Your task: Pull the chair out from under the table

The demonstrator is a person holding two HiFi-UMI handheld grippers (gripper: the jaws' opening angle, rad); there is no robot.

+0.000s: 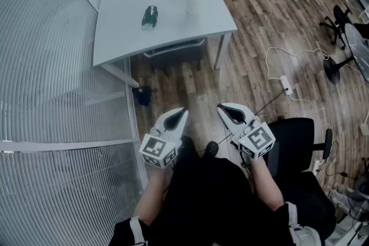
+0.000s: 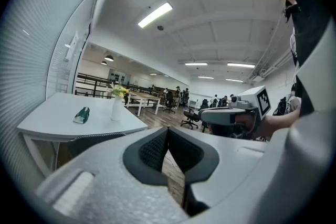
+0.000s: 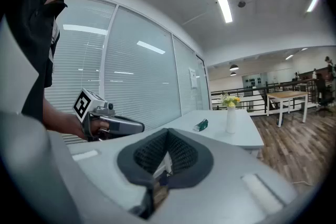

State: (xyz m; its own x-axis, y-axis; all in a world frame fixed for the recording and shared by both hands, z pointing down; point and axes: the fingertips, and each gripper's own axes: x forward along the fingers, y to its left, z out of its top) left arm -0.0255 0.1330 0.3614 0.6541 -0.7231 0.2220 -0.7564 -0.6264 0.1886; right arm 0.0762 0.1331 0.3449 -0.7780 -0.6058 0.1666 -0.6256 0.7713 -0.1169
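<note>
Left hand-held gripper (image 1: 181,114) and right hand-held gripper (image 1: 223,109) are both pinched closed with nothing in them, held side by side well apart from the table (image 1: 127,20). The chair (image 1: 174,50) sits tucked under the table's near edge, only its dark back showing.

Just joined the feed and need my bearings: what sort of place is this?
Most likely an open-plan office: a grey table beside a glass partition with blinds, a black swivel chair on wood flooring, and more desks farther back.
</note>
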